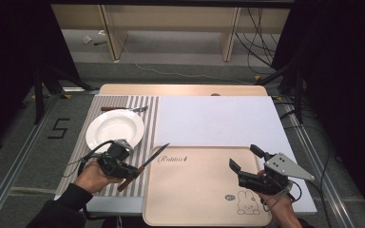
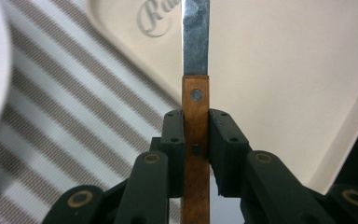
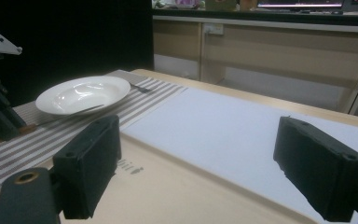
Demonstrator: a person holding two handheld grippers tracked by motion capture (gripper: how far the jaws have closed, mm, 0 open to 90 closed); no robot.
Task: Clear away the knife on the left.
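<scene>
1. Your left hand-held gripper point(image 1: 132, 172) sits at the lower left of the high view, clenched on a knife point(image 1: 145, 166) by its brown wooden handle.
2. In the left gripper view the two black pads point(image 2: 174, 140) press the knife handle point(image 2: 196, 154) from both sides, and the steel blade point(image 2: 196, 37) runs straight up to the top edge of the frame.
3. In the high view the knife lies slantwise: handle over the striped placemat point(image 1: 149, 114), blade tip over the upper left corner of the beige tray point(image 1: 204, 190).
4. The white plate point(image 1: 114, 129) rests on the placemat above your left hand, with a fork point(image 1: 123, 109) beyond it.
5. Your right hand-held gripper point(image 1: 247, 159) is at the lower right of the high view, over the tray's right edge, released, with nothing between its jaws.
6. The right gripper view looks across the white surface point(image 3: 223, 126) toward the plate point(image 3: 81, 93) at upper left.
</scene>
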